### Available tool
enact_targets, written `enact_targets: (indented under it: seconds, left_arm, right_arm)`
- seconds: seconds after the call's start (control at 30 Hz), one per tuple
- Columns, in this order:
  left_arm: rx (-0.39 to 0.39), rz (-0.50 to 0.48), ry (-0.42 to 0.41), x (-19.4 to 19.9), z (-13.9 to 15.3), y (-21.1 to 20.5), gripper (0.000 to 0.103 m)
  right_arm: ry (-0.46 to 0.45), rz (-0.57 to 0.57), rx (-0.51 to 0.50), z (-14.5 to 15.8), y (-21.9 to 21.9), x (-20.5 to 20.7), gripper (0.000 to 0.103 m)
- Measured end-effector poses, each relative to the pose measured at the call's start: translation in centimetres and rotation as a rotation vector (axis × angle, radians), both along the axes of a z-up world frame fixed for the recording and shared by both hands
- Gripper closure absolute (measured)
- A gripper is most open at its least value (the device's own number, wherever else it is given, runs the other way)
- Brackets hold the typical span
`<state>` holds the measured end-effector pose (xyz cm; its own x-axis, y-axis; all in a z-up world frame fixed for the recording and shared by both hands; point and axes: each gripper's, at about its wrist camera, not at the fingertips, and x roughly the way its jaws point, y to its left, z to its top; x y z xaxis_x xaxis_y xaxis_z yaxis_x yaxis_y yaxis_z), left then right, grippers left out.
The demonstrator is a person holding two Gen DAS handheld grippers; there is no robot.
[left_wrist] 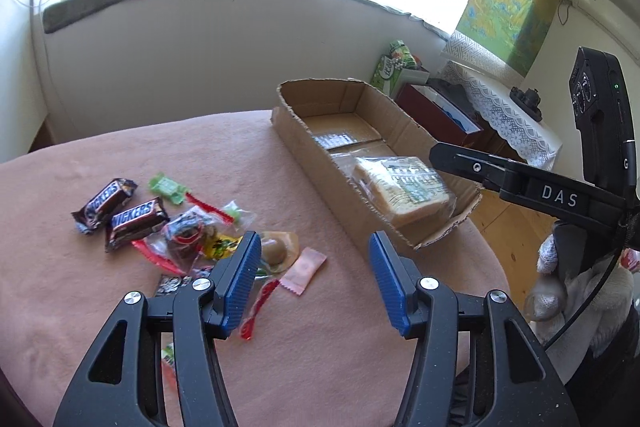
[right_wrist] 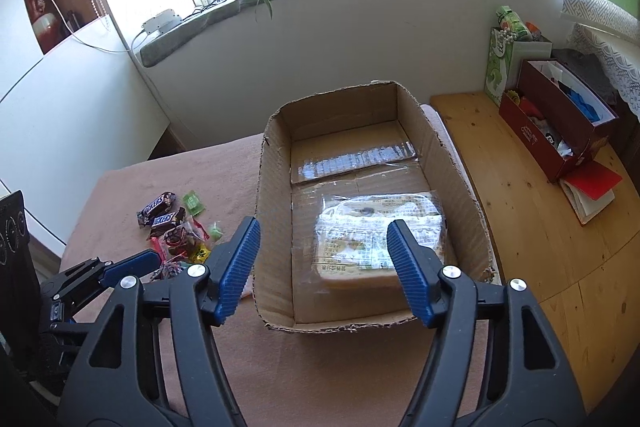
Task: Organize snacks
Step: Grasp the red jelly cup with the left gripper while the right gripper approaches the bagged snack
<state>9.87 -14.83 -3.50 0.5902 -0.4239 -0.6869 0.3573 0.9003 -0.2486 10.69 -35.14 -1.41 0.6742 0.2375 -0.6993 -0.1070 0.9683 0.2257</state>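
My left gripper [left_wrist: 312, 263] hung over the pink cloth [left_wrist: 100, 307] with its blue pads spread wide and nothing between them. Just ahead of its left pad lay the snack pile [left_wrist: 192, 235]: two Snickers bars [left_wrist: 120, 215] side by side at the far left of the heap, a green candy [left_wrist: 168, 189] beyond them, clear wrappers with red twisted ends in the middle, a round brown sweet [left_wrist: 276, 247] right by the pad tip, and a pink sachet [left_wrist: 304, 269] between the two pads' line of sight, flat on the cloth. A red wrapper strip [left_wrist: 258, 307] trailed under the left pad.

Ahead and to the right of that gripper sat the cardboard box [left_wrist: 308, 151], open at the top, on the cloth's far edge. Inside it, at the near end, lay a wrapped bread packet [left_wrist: 404, 187], tilted against the box wall as far as I could tell.

My right gripper [right_wrist: 322, 267] was also released, pads wide apart, hovering above the near end of the box [right_wrist: 276, 227]. The bread packet [right_wrist: 360, 235] showed straight ahead between its pads, resting on the box floor; the far half of the box held only shiny tape. To that gripper's left, the snack pile [right_wrist: 176, 227] lay on the cloth beside the box's wall, with the other gripper's blue pad just near it.
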Motion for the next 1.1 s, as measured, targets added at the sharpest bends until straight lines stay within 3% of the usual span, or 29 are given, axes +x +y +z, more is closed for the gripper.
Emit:
enact_targets:
  seconds: [0.13,0.47,0.8,1.1]
  left_arm:
    - [0.002,0.066,0.019,-0.8,-0.9,3.9,0.044]
    - [0.010,0.148,0.084,-3.5,-3.6,10.0,0.041]
    - [-0.008,0.114,0.137,-4.2,-6.1,9.9,0.041]
    - [-0.014,0.110,0.168,-3.8,-7.3,9.7,0.043]
  right_arm:
    - [-0.009,0.041,0.003,0.2,2.0,-0.9,0.021]
    - [0.012,0.199,0.004,-1.1,8.2,-2.7,0.020]
    - [0.085,0.343,-0.074,-4.7,14.7,-1.9,0.020]
    - [0.147,0.416,-0.119,-6.6,17.1,0.9,0.020]
